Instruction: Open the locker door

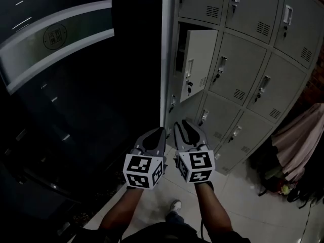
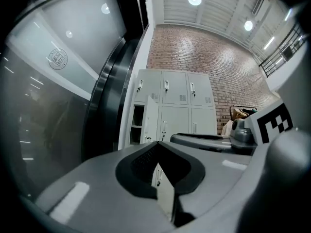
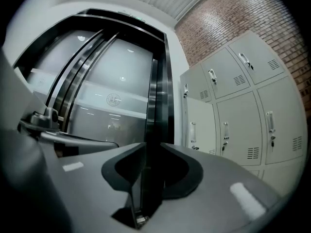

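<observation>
Left gripper [image 2: 156, 143]: fingers pressed together at the tips, nothing in them. Right gripper [image 3: 151, 147]: fingers a narrow slit apart, empty too. Both hover low centre in the head view, well short of the lockers [image 1: 243, 59] upper right, where one locker door [image 1: 196, 65] hangs ajar.

The grey left gripper [image 1: 160, 132] and right gripper [image 1: 183, 125], black-padded, each bore a white cube [image 1: 143, 170] of black square markers; the person wore a dark top [image 1: 162, 234] and pale shoe [image 1: 175, 205].
</observation>
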Motion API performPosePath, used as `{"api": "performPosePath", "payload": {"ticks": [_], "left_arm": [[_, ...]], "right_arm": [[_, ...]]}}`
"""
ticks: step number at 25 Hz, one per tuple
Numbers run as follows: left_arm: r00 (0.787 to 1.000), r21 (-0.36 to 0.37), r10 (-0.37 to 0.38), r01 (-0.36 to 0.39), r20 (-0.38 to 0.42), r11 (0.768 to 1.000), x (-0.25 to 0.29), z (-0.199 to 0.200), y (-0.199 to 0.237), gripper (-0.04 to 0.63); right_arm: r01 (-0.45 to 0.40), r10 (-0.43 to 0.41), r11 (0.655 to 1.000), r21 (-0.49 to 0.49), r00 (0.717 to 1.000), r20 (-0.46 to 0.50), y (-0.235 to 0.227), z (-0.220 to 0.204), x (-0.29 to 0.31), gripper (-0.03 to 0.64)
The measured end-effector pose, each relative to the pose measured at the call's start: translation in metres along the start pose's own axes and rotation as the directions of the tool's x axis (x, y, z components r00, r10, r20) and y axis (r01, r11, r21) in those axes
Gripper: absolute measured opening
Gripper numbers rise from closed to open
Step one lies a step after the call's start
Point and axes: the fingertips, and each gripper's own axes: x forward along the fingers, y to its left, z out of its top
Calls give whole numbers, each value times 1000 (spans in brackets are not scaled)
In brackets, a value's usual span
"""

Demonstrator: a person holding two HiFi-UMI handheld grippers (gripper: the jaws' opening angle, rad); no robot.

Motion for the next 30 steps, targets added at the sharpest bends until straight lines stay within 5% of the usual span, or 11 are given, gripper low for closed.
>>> {"api": "performPosePath", "payload": {"ticks": [5, 30], "left_arm": [[1000, -21, -19, 19, 0, 1000, -31, -8, -15, 6], [1000, 6, -3, 3, -6, 1000, -92, -37, -149, 5]], "right_arm": [[15, -15, 1000, -3, 1000, -21, 23, -5, -37, 2], [-26, 26, 1000, 13, 1000, 4, 14, -4, -192, 2]]}}
